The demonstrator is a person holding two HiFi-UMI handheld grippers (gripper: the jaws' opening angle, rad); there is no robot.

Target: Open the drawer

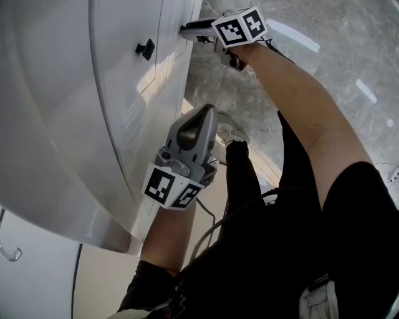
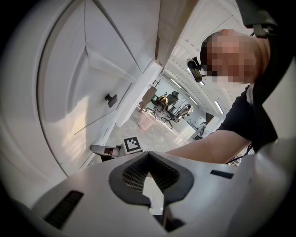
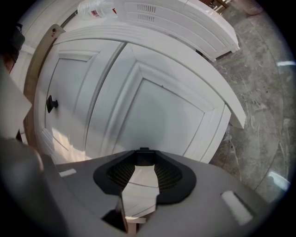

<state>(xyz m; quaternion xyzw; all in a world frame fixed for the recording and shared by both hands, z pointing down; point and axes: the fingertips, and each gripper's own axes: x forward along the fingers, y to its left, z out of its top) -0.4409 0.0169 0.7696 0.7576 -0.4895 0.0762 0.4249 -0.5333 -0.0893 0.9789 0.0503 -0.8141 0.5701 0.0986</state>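
Observation:
A white panelled cabinet [image 1: 124, 93] fills the left of the head view, and its fronts curve across the right gripper view [image 3: 152, 102]. My right gripper [image 1: 186, 28] reaches level against a low front. Its fingertips [image 3: 144, 156] hold a small dark knob between them, and the knob fills the gap. A second black knob [image 1: 144, 48] sits higher on another front [image 3: 52, 104] [image 2: 111, 99]. My left gripper [image 1: 204, 109] hangs beside the cabinet, touching nothing. Its tips [image 2: 148, 156] meet with nothing between them. The right gripper [image 2: 96, 149] shows beyond it.
Grey marble floor [image 1: 349, 56] lies to the right of the cabinet. The person's shoe [image 1: 232, 132] stands close to the cabinet's foot. A plastic bottle [image 3: 97, 8] lies on the cabinet top. Office chairs [image 2: 173, 104] and a pink bin [image 2: 147, 121] stand far off.

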